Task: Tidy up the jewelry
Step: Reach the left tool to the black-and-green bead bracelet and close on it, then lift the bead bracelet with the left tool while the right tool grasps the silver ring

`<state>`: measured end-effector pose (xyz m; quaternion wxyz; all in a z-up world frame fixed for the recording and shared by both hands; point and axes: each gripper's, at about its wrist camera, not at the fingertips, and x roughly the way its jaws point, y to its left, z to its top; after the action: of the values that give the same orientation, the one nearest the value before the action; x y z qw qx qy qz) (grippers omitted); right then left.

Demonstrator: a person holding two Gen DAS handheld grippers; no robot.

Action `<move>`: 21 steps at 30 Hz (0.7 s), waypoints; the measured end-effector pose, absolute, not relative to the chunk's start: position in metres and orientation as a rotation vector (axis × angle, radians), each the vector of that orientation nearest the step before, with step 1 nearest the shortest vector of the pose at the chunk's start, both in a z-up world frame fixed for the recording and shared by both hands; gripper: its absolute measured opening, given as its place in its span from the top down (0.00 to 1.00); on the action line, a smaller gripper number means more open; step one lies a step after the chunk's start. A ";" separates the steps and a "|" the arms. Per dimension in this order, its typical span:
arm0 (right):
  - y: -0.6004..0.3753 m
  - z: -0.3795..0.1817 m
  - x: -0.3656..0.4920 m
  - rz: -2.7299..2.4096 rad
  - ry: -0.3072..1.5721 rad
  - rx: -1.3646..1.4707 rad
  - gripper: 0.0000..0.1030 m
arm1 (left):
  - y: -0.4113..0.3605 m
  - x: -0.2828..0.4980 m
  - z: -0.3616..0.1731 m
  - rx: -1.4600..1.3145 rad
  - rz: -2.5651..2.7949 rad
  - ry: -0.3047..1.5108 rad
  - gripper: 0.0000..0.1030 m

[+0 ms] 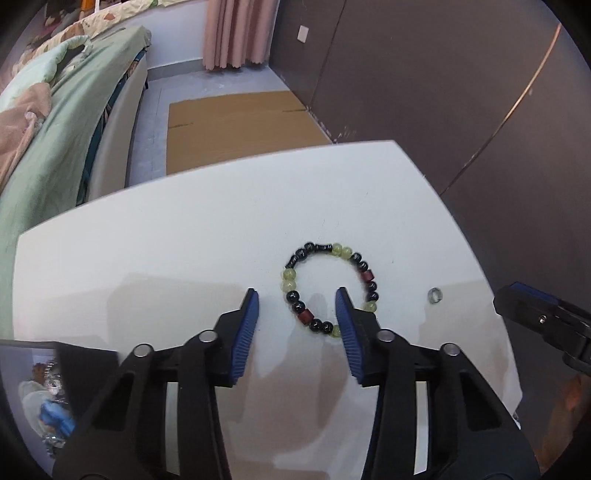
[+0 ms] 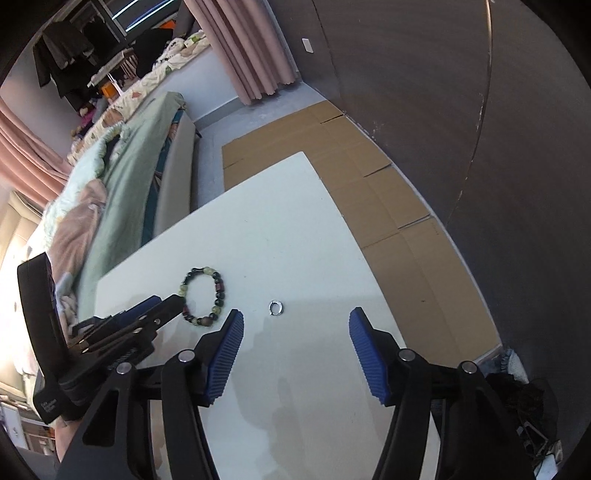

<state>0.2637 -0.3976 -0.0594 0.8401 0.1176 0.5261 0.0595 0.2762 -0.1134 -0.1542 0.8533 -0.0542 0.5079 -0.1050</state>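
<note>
A beaded bracelet of black, pale green and dark red beads lies flat in a closed loop on the white table. In the left wrist view it sits just right of centre, and its 5 o'clock arc is hidden behind the right-hand blue pad of the left gripper. That gripper stands wide open with nothing between its pads: one pad reaches over the loop's lower right edge and the other hangs over bare table at the bracelet's 8 o'clock. Whether the pad touches the beads cannot be told.

A small silver ring lies on the table at the bracelet's 3 o'clock, apart from it. In the right wrist view the ring sits just beyond the gap of the right gripper, toward its 11 o'clock, and the bracelet lies at the ring's 9 o'clock. The right gripper is spread wide and holds nothing.

No box or tray for the jewelry shows in either view. At the 7 o'clock corner of the left wrist view a dark-framed screen or mirror stands, its contents blurred. Beyond the table's far edge lie flattened cardboard, a bed with green bedding at 10 o'clock, and pink curtains at 12 o'clock.
</note>
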 end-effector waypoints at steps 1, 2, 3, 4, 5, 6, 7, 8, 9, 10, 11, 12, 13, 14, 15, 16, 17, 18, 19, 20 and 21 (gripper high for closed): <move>-0.395 -0.061 0.264 0.126 1.116 0.244 0.44 | -0.115 0.275 -0.153 -0.098 -0.215 1.053 0.70; -0.393 -0.063 0.265 0.127 1.122 0.241 0.45 | -0.118 0.273 -0.153 -0.063 -0.203 1.048 0.73; -0.389 -0.065 0.266 0.126 1.127 0.233 0.46 | -0.120 0.271 -0.152 -0.039 -0.194 1.045 0.83; -0.387 -0.067 0.267 0.124 1.130 0.225 0.46 | -0.119 0.270 -0.151 -0.037 -0.189 1.043 0.90; -0.385 -0.068 0.268 0.121 1.132 0.217 0.47 | -0.116 0.270 -0.151 -0.045 -0.192 1.048 0.92; -0.384 -0.070 0.269 0.119 1.133 0.211 0.48 | -0.113 0.268 -0.149 -0.066 -0.203 1.057 0.92; -0.382 -0.072 0.270 0.118 1.136 0.206 0.50 | -0.112 0.267 -0.148 -0.079 -0.212 1.059 0.92; -0.380 -0.075 0.271 0.117 1.138 0.200 0.51 | -0.110 0.265 -0.146 -0.086 -0.218 1.056 0.92; -0.377 -0.077 0.272 0.119 1.138 0.193 0.54 | -0.107 0.261 -0.142 -0.094 -0.222 1.048 0.92; -0.373 -0.079 0.274 0.125 1.135 0.177 0.55 | -0.107 0.260 -0.140 -0.103 -0.226 1.044 0.92; -0.368 -0.080 0.275 0.130 1.134 0.160 0.56 | -0.105 0.258 -0.137 -0.114 -0.230 1.041 0.92; -0.365 -0.082 0.276 0.132 1.135 0.147 0.59 | -0.103 0.256 -0.135 -0.126 -0.235 1.037 0.92; -0.361 -0.084 0.277 0.132 1.137 0.132 0.62 | -0.102 0.254 -0.132 -0.143 -0.239 1.035 0.92; -0.358 -0.086 0.278 0.128 1.138 0.121 0.62 | -0.101 0.253 -0.131 -0.155 -0.242 1.033 0.92; -0.356 -0.087 0.278 0.122 1.140 0.111 0.63 | -0.099 0.251 -0.128 -0.164 -0.243 1.029 0.92; -0.354 -0.089 0.279 0.113 1.140 0.098 0.63 | -0.099 0.250 -0.127 -0.168 -0.241 1.025 0.92; -0.352 -0.090 0.280 0.100 1.137 0.081 0.63 | -0.099 0.250 -0.126 -0.171 -0.241 1.023 0.92; -0.350 -0.091 0.281 0.088 1.132 0.062 0.63 | -0.098 0.248 -0.124 -0.175 -0.243 1.020 0.92; -0.349 -0.092 0.282 0.077 1.128 0.047 0.64 | -0.096 0.248 -0.124 -0.178 -0.244 1.019 0.92; -0.348 -0.093 0.283 0.072 1.124 0.035 0.64 | -0.094 0.247 -0.123 -0.182 -0.245 1.016 0.92; -0.347 -0.094 0.284 0.071 1.122 0.027 0.66 | -0.093 0.246 -0.122 -0.185 -0.245 1.013 0.92</move>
<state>0.2838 -0.3474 -0.0939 0.8460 0.0129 0.5320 0.0337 0.2461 -0.0926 -0.1218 0.8631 -0.0885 0.4833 -0.1170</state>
